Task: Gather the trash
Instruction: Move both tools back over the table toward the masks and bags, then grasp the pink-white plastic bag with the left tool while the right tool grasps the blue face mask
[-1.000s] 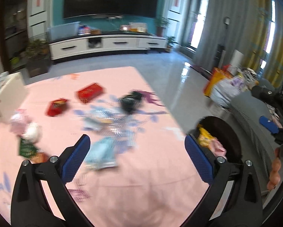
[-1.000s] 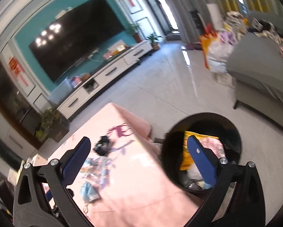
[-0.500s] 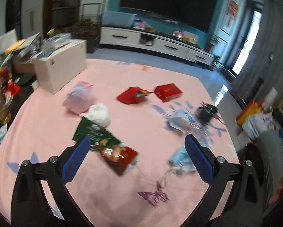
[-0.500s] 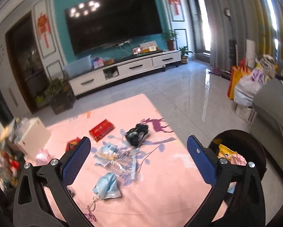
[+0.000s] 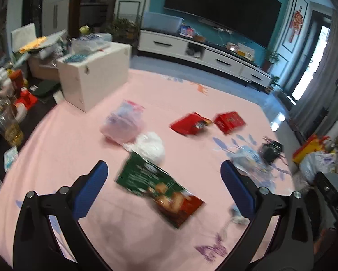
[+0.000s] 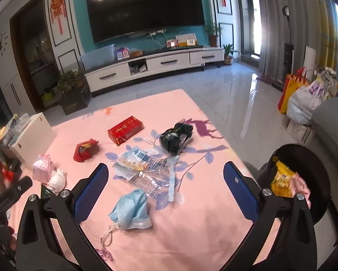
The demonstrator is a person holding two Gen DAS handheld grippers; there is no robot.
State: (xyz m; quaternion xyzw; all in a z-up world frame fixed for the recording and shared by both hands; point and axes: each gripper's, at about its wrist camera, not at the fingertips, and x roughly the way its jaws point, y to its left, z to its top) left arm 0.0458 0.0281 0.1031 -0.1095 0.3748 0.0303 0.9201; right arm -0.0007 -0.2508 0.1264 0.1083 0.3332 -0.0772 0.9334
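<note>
In the left wrist view, the left gripper point(image 5: 164, 180) was held wide and empty over a green snack packet point(image 5: 155, 184), now centred between its fingers. In the right wrist view, the right gripper point(image 6: 166, 181) was spread wide, empty, above a blue face mask point(image 6: 130, 212), with the bin point(image 6: 304, 180) swung further right.

A dark television point(image 6: 146, 9) hangs on a teal wall point(image 6: 78, 18) above a white cabinet point(image 6: 155, 65), by glossy grey floor tiles point(image 6: 232, 99)

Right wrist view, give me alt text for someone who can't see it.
Open right tongs hover over a pink tablecloth strewn with trash: a blue face mask, clear wrappers, a red box. A black bin stands at right.
</note>
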